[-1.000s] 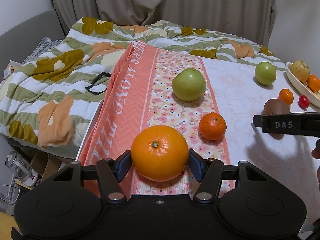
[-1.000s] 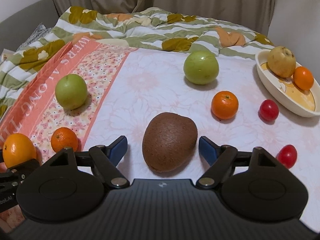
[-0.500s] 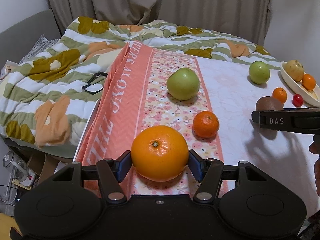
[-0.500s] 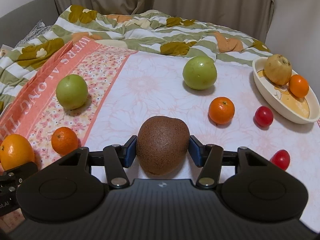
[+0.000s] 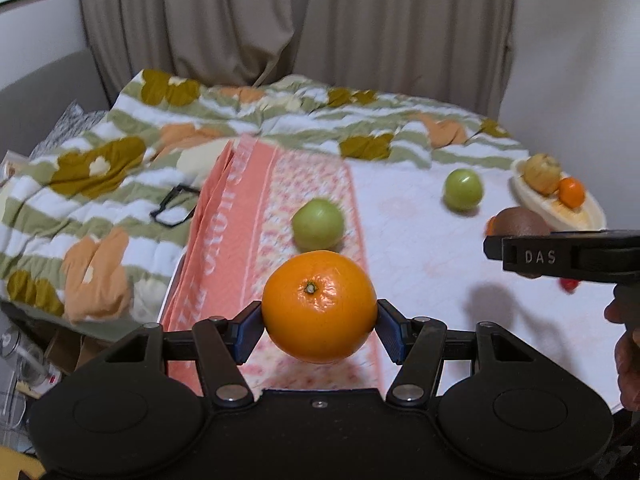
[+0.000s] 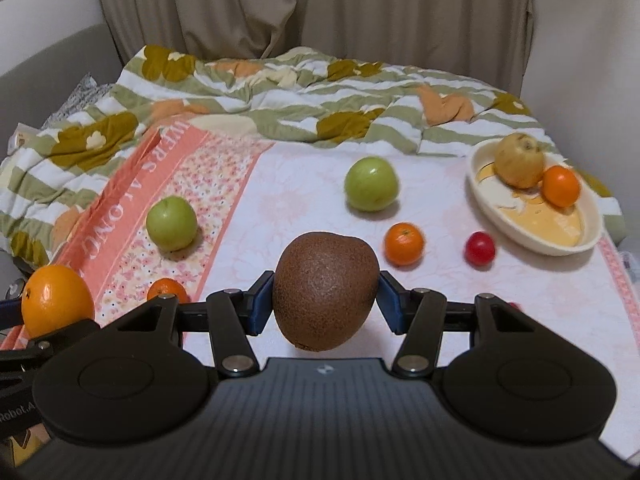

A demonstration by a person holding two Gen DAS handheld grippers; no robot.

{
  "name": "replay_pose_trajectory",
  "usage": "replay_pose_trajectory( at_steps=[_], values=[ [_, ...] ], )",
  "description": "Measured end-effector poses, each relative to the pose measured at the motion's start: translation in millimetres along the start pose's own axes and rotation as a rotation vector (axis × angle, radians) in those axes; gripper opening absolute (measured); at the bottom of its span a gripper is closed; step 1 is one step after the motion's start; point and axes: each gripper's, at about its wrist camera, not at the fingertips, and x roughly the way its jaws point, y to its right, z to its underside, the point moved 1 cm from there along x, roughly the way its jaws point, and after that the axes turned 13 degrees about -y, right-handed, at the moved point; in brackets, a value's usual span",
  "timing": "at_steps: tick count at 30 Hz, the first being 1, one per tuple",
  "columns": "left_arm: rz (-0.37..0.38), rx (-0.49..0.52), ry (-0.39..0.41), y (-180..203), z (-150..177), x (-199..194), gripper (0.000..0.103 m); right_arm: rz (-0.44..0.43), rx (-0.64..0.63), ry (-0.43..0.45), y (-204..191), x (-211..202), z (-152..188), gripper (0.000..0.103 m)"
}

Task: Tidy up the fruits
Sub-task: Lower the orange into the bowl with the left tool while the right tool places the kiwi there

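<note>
My left gripper (image 5: 319, 322) is shut on a large orange (image 5: 319, 306) and holds it above the pink cloth. My right gripper (image 6: 326, 304) is shut on a brown kiwi (image 6: 326, 290), lifted off the white cloth; the same kiwi (image 5: 520, 220) shows at the right of the left wrist view. An oval cream bowl (image 6: 560, 236) at the far right holds a yellowish pear (image 6: 519, 160) and a small orange (image 6: 561, 186). Loose on the cloth lie two green apples (image 6: 171, 223) (image 6: 371, 189), two mandarins (image 6: 404, 243) (image 6: 166, 289) and a red tomato (image 6: 479, 249).
A green, white and orange floral quilt (image 6: 248, 92) is bunched behind the cloth. Black glasses (image 5: 174, 210) lie on it at the left. The pink patterned cloth (image 5: 240, 216) ends at a drop on the left. Curtains (image 6: 320, 8) hang behind. A hand (image 5: 628, 340) shows at the right edge.
The right gripper closed on the kiwi. Both grippers then rose, lifting the orange and the kiwi off the cloth.
</note>
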Motion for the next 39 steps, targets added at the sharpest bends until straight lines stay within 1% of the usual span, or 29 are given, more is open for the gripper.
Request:
replay_pose_trajectory(
  at_steps=[6,11,14,22,30,34,39],
  values=[
    [0.031,0.061,0.047,32,-13,-21,0.064,0.002,0.036,0.024,30,-34,-1,0.069],
    [0.046,0.106,0.094,69,-23,-38,0.064,0.005,0.062,0.043,70,-60,-1,0.069],
    [0.05,0.113,0.112,93,-29,-43,0.064,0.005,0.061,0.049,98,-70,-1,0.069],
    [0.055,0.092,0.148,159,-54,-46,0.064,-0.005,0.043,0.059,180,-84,-9,0.069],
    [0.06,0.09,0.149,228,-84,-24,0.064,-0.025,0.028,0.072,257,-75,-31,0.069],
    [0.07,0.12,0.136,256,-100,-5,0.064,-0.027,0.019,0.064,284,-60,-42,0.069],
    [0.09,0.169,0.091,282,-118,28,0.064,-0.019,0.044,0.04,314,-37,-53,0.069]
  ],
)
